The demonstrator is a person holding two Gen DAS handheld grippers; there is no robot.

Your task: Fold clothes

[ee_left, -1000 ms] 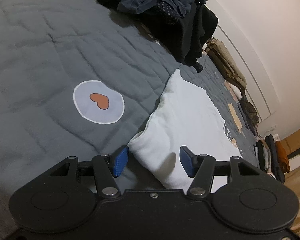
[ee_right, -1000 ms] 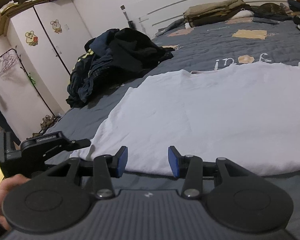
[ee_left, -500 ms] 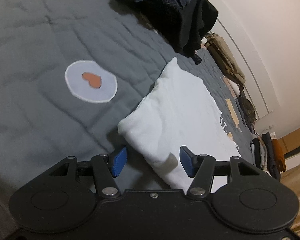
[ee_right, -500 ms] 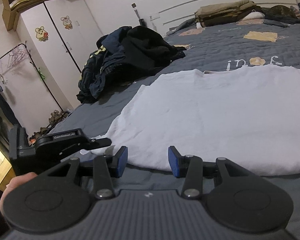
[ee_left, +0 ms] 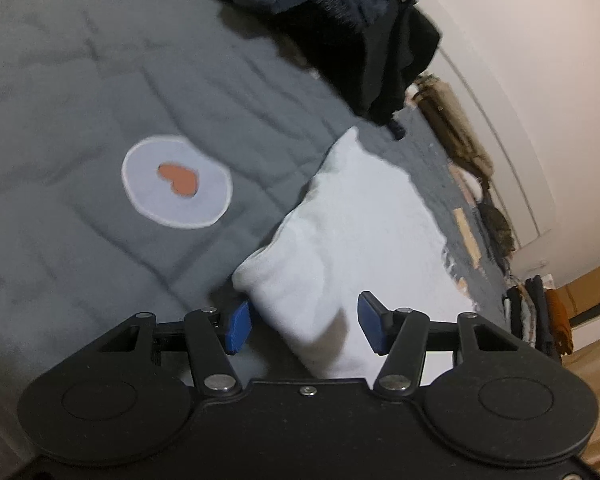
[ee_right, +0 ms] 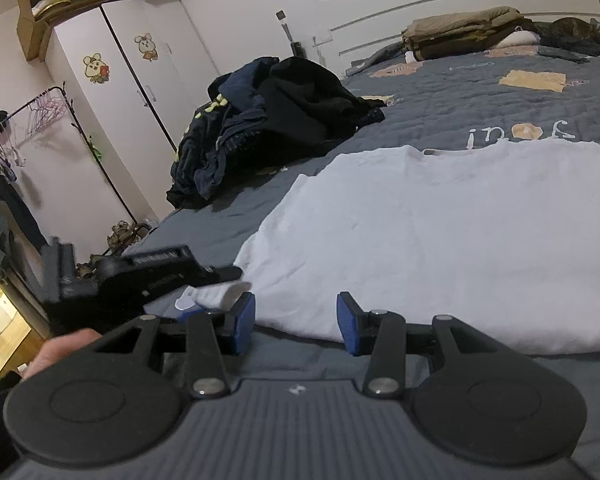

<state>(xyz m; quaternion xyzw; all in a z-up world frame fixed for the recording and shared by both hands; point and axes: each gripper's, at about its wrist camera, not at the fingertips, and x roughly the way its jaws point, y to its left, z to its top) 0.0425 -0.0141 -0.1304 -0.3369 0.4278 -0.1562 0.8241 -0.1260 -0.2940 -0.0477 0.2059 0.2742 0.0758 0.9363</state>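
White garment lies spread on the grey quilt. Over the last second the left gripper has closed in on its near corner; jaws are apart, fabric sits between the pads, maybe touching, view's blurred. Right gripper is spread, empty, at the hem. Looks like a corner pick for a fold.

Your left wrist view looks steeply down, close over the white garment, your right wrist view skims low across the grey bedspread, both sharing that garment.
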